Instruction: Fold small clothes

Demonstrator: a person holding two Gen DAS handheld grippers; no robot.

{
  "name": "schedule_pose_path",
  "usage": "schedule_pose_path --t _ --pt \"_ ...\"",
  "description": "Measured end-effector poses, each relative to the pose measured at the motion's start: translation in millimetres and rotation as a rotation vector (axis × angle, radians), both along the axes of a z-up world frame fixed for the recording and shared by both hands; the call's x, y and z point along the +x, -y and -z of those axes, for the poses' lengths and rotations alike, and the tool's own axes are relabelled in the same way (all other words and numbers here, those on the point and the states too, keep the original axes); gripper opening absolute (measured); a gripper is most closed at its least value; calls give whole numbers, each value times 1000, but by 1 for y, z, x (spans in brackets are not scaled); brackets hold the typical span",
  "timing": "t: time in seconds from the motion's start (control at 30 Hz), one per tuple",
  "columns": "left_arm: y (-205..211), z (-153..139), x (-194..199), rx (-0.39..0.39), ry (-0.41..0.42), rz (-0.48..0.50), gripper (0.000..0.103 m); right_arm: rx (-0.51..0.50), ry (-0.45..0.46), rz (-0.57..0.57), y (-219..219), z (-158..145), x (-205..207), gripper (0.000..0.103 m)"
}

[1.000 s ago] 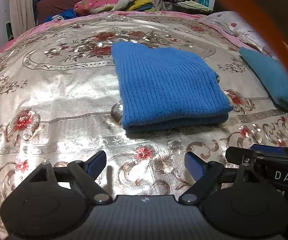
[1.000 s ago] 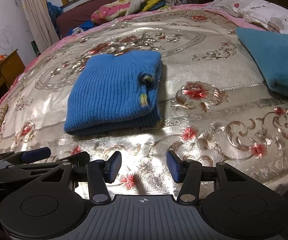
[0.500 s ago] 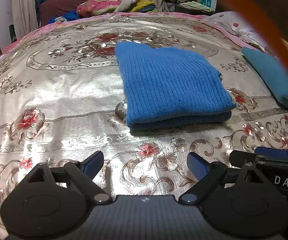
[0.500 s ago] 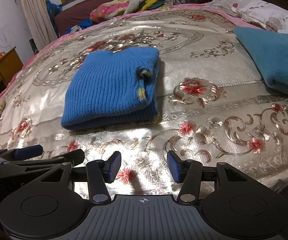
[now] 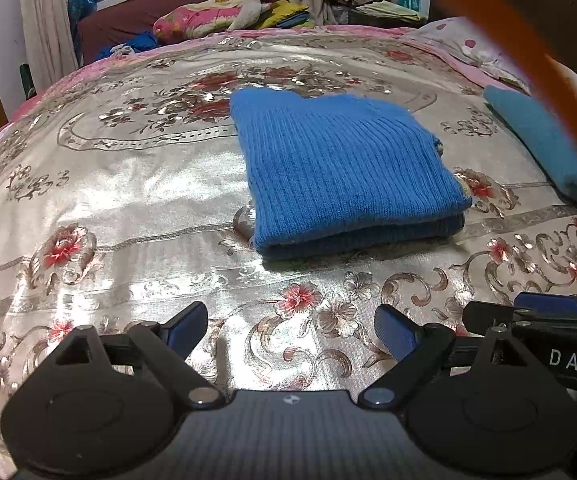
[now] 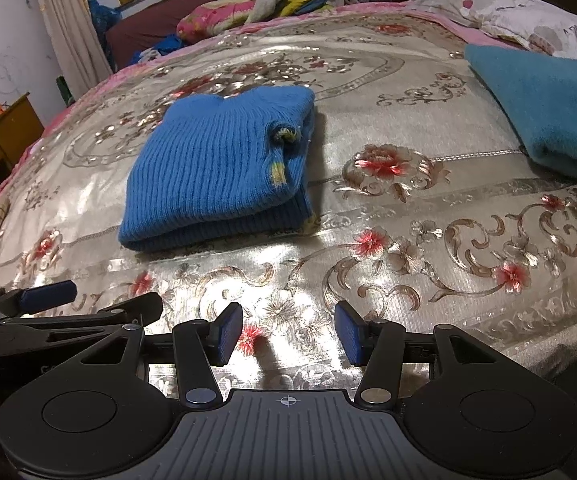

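A blue ribbed knit garment (image 5: 344, 168) lies folded in a flat rectangle on the silver floral bedspread (image 5: 128, 184); it also shows in the right wrist view (image 6: 216, 168), with a small yellow patch on its right edge. My left gripper (image 5: 288, 330) is open and empty, low over the bedspread, short of the garment's near edge. My right gripper (image 6: 288, 334) is open and empty, beside it to the right. The right gripper's fingers show at the left wrist view's right edge (image 5: 544, 312); the left gripper's fingers show at the right wrist view's left edge (image 6: 44, 296).
A folded teal cloth (image 6: 544, 108) lies on the bed to the right, also in the left wrist view (image 5: 540, 140). Pillows (image 6: 528, 20) and piled bedding (image 5: 216, 16) lie at the far end. A wooden table (image 6: 0, 132) stands left of the bed.
Both grippers have drifted slightly back and left from the garment, staying open and empty. The folded garment has not moved.
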State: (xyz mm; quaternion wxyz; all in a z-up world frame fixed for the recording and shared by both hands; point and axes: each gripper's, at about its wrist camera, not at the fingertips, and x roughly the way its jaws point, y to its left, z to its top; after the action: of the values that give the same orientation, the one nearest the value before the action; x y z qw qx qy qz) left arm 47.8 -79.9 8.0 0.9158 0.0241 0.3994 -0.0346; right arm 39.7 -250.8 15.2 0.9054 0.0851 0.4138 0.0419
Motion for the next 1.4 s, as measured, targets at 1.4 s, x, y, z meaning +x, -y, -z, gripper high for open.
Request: schedule_pose_path --t 1.4 --pt "1 0 -1 1 0 -1 93 -3 -3 -3 0 0 0 50"
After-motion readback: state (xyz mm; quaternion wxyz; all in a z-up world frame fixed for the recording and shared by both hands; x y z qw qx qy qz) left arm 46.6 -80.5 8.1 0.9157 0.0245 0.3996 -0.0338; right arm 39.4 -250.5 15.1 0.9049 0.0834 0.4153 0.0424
